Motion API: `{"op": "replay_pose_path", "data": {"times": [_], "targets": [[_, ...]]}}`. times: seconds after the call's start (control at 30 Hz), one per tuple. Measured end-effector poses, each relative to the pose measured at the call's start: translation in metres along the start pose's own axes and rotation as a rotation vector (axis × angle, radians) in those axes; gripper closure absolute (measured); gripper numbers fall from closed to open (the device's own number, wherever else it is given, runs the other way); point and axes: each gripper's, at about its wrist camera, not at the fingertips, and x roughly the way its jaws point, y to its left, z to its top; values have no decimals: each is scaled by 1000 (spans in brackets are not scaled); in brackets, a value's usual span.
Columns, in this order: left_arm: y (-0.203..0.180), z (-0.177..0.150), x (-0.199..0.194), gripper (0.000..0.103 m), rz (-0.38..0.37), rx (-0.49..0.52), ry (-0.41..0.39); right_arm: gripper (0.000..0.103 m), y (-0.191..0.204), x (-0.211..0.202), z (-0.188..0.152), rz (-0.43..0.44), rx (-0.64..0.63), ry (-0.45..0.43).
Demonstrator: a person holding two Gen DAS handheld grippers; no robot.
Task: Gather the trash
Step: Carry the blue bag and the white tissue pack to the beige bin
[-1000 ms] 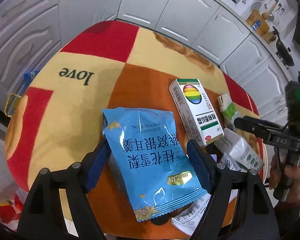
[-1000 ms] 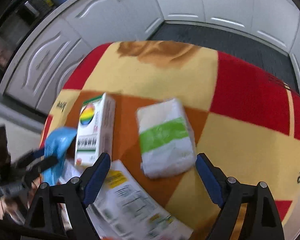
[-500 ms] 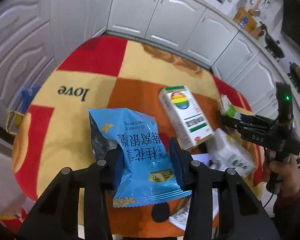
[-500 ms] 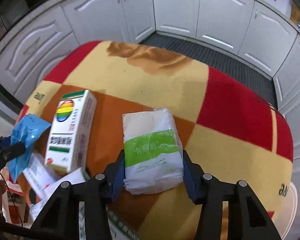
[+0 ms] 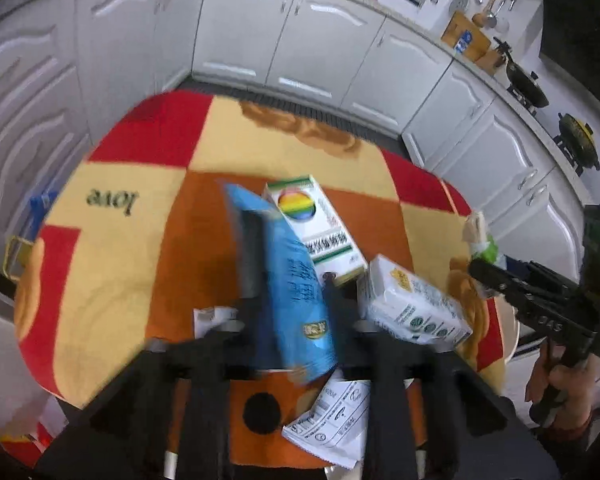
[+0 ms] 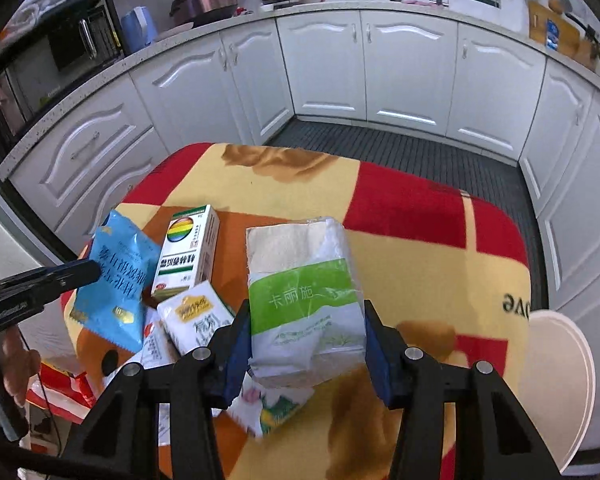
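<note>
Blue snack bag (image 5: 296,280) blurs, seemingly pinched between dark fingers (image 5: 249,256).

Blue snack bag (image 5: 296,292) tilted on edge; green-banded tissue pack (image 6: 304,300) upright above checked cloth (image 6: 420,248).

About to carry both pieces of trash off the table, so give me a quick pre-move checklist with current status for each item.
1. Left gripper pinching the blue snack bag, though its jaws are opening: not ok.
2. Right gripper clamped on the green-banded tissue pack: ok.
3. Tissue pack lifted off the checkered tablecloth: ok.
4. Snack bag clear of the rainbow box: cannot tell.
5. White bin in view at the table's right: ok.
6. Bin open and unblocked: cannot tell.
</note>
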Motion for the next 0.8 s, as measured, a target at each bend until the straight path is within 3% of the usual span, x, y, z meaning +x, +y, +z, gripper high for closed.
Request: {"op": "replay_pose_path", "data": {"times": [0.03, 0.17, 0.23, 0.37, 0.47, 0.53, 0.6, 0.8], "targets": [[2, -2, 3, 45, -3, -12, 13, 54, 0, -2, -2, 3, 3, -2], [9, -2, 19, 44, 70, -33, 15, 54, -2, -7, -10, 20, 17, 1], [11, -1, 24, 37, 107, -42, 9, 54, -1, -5, -12, 29, 19, 9], [10, 2, 35, 35, 184, -15, -2, 54, 1, -3, -16, 34, 14, 23], [13, 1, 40, 35, 179, -10, 1, 54, 2, -2, -16, 38, 15, 27], [16, 0, 40, 40, 155, -13, 0, 54, 2, -2, -16, 41, 16, 26], [18, -1, 36, 53, 122, -3, 13, 54, 2, -3, -17, 40, 15, 22], [6, -5, 3, 58, 100, 40, -38, 54, 2, -15, -21, 54, 30, -9]]}}
